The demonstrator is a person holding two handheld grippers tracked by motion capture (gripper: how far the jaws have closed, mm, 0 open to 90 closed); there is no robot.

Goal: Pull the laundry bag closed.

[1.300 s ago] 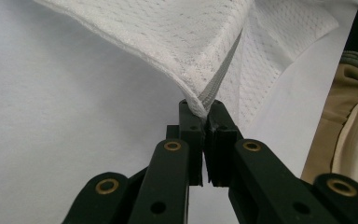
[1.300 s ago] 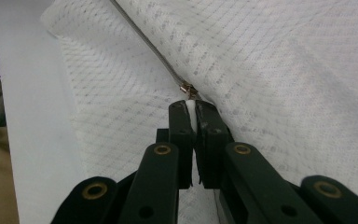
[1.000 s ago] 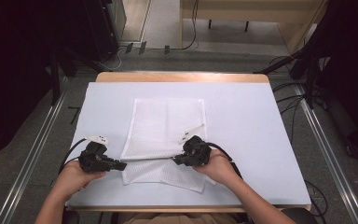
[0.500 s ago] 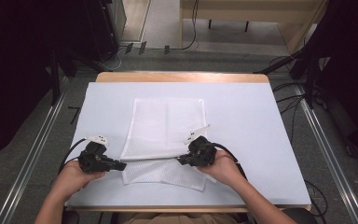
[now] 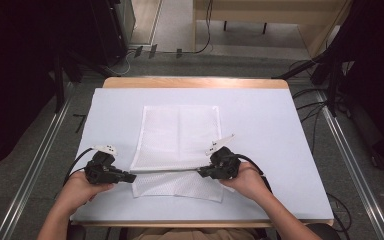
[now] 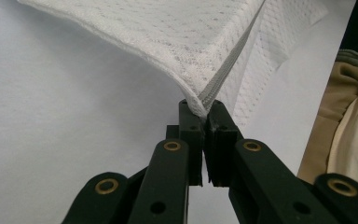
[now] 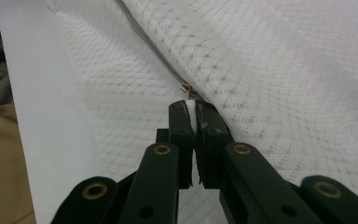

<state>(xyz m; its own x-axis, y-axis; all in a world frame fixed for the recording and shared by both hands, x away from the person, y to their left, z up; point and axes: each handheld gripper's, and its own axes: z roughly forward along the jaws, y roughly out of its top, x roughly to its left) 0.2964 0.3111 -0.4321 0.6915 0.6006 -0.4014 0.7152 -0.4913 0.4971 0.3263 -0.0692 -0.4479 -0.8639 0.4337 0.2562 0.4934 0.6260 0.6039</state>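
Note:
A white mesh bag (image 5: 177, 135) lies flat in the middle of the table, with a grey zipper (image 5: 165, 171) running across its near part. My left gripper (image 5: 129, 176) is shut on the bag's corner at the zipper's end. The left gripper view shows the jaws (image 6: 200, 105) pinching the mesh (image 6: 191, 42) where the zipper (image 6: 228, 60) starts, and the corner is lifted. My right gripper (image 5: 201, 172) is shut on the zipper pull. In the right gripper view, the small metal slider (image 7: 186, 88) sits just beyond the closed gripper (image 7: 193, 109), on the mesh (image 7: 284, 70).
The table wears a pale cover (image 5: 280, 150) with a wooden strip (image 5: 195, 82) at its far edge. Dark equipment (image 5: 40, 45) and cables stand on the floor to the left and right. The person's clothing (image 6: 349, 121) lies at the near edge.
My right gripper has slid a little to the right along the zipper line. The left gripper has stayed where it was, still holding the corner.

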